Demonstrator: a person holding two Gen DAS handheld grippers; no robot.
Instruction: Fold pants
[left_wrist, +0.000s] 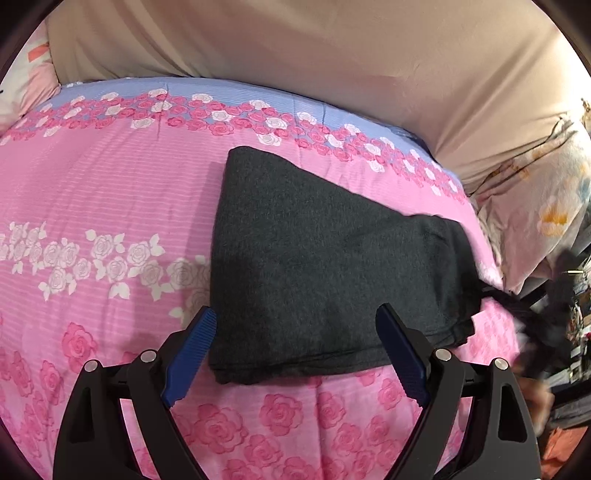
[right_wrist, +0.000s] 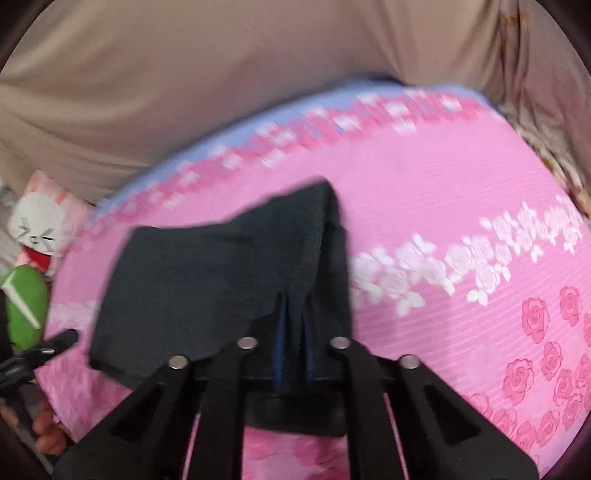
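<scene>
The dark grey pants (left_wrist: 314, 258) lie folded into a thick rectangle on the pink rose-print bedspread (left_wrist: 92, 184). My left gripper (left_wrist: 295, 332) is open, its blue fingers (left_wrist: 192, 350) on either side of the near edge of the pants, holding nothing. My right gripper (right_wrist: 295, 332) is shut on an edge of the pants (right_wrist: 221, 280), with fabric draped over its fingertips and lifted a little off the bed. That view is blurred by motion. The right gripper shows dimly at the right edge of the left wrist view (left_wrist: 532, 317).
A beige curtain (left_wrist: 295, 48) hangs behind the bed. A floral quilt (left_wrist: 535, 206) lies at the right. A white rabbit plush (right_wrist: 40, 229) and a green object (right_wrist: 26, 306) sit at the bed's left end. The bed's near edge drops off by my right hand.
</scene>
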